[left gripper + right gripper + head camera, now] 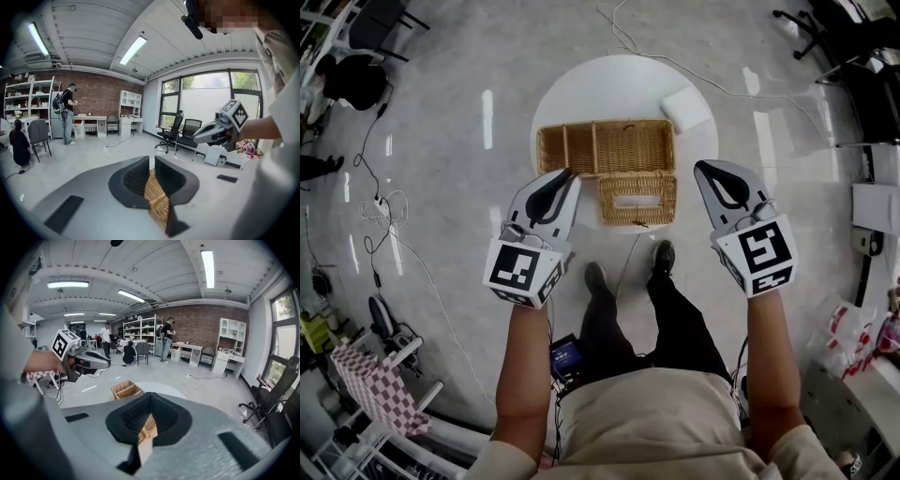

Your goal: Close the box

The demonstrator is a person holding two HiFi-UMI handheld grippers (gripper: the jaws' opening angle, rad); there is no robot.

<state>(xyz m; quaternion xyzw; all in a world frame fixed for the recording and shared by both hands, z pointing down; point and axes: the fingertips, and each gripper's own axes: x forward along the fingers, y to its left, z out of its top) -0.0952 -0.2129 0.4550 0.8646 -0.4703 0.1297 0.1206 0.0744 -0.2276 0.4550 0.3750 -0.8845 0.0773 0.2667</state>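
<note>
The grey floor (441, 112) is the biggest thing here. On it stands 1 round white table (581, 89). The wicker box (605, 148) sits in the middle of the table, and it is open. You can see walls inside that split it into parts. Its lid (637, 197) is folded out flat on the near side, toward the right end of the box, and reaches the near edge of the table.

The person holds 2 tongs up above the near side of the table. The left gripper (569, 173) is by the near left corner of the box. The right gripper (701, 167) is off to the right of the lid. Both have their jaws squeezed together, and neither one has anything in it or touches the box.

A small white block (686, 108) lies on the far right part of the table, just beside the box. The person's 2 dark shoes (596, 277) stand on the floor near the table.
</note>
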